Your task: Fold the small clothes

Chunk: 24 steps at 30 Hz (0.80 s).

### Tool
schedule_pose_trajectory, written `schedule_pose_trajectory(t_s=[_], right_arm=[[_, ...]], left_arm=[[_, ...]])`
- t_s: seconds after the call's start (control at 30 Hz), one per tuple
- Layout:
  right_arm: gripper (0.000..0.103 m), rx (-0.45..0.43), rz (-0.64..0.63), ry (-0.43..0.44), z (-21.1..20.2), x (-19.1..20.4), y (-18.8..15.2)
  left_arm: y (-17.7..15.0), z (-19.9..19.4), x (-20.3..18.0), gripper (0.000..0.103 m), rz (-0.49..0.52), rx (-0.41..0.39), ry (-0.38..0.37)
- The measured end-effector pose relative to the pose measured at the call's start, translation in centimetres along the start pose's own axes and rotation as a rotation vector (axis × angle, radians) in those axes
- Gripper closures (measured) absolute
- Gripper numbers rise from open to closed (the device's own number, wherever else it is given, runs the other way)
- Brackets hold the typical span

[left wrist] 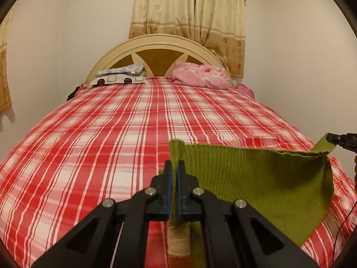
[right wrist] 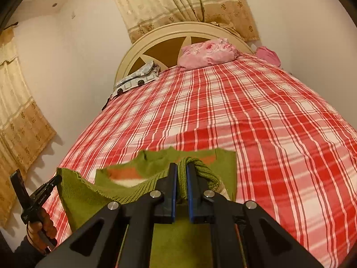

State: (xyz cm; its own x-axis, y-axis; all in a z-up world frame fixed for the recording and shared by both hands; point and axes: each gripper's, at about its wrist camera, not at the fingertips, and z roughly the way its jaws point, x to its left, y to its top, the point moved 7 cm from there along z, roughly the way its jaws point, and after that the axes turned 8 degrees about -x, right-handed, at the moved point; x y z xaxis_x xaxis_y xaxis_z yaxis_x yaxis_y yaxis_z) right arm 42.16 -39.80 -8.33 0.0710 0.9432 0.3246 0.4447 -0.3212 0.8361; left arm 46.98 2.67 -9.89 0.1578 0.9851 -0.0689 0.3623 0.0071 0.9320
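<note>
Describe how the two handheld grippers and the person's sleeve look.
Both the left gripper and right gripper are matte black, with blue-padded fingers, silver round pivot bolts and triangular cut-out linkage arms. A thin black cable trails down. The dark sleeve covers the wrist.

Count: one green knit garment (left wrist: 256, 178); two grippers, left (left wrist: 174, 174) and right (right wrist: 181, 174); one plaid-covered bed (left wrist: 111, 122); one pink pillow (left wrist: 200, 77); one stack of patterned pillows (left wrist: 120, 77); one curtain (left wrist: 189, 17) behind the headboard (left wrist: 156, 42)

Red-plaid bed (left wrist: 133, 134) with pink pillow (left wrist: 200, 77), patterned folded bedding (left wrist: 120, 77), green sweater (right wrist: 178, 234).
</note>
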Motion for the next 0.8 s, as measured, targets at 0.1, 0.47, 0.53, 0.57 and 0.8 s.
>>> schedule_pose_trajectory(t_s=[0.1, 0.47, 0.53, 0.57, 0.8], right_arm=[[0.096, 0.031, 0.016, -0.007, 3.0, -0.7, 0.7], [0.095, 0.187, 0.128, -0.049, 14.8, -6.3, -1.7], [0.095, 0.198, 0.133, -0.062, 16.1, -7.1, -1.9], [0.095, 0.199, 0.141, -0.065, 16.7, -7.5, -2.0], [0.095, 0.176, 0.181, -0.161, 17.2, -10.6, -2.4]], left_arm=[[-0.2, 2.7, 0.0, 0.099, 0.009, 0.024, 0.006], [-4.6, 10.6, 0.2, 0.099, 0.019, 0.142, 0.047], [-5.1, 11.2, 0.3, 0.099, 0.023, 0.155, 0.053], [-5.2, 11.5, 0.3, 0.099, 0.028, 0.161, 0.056], [-5.3, 12.2, -0.2, 0.092, 0.075, 0.18, 0.071]])
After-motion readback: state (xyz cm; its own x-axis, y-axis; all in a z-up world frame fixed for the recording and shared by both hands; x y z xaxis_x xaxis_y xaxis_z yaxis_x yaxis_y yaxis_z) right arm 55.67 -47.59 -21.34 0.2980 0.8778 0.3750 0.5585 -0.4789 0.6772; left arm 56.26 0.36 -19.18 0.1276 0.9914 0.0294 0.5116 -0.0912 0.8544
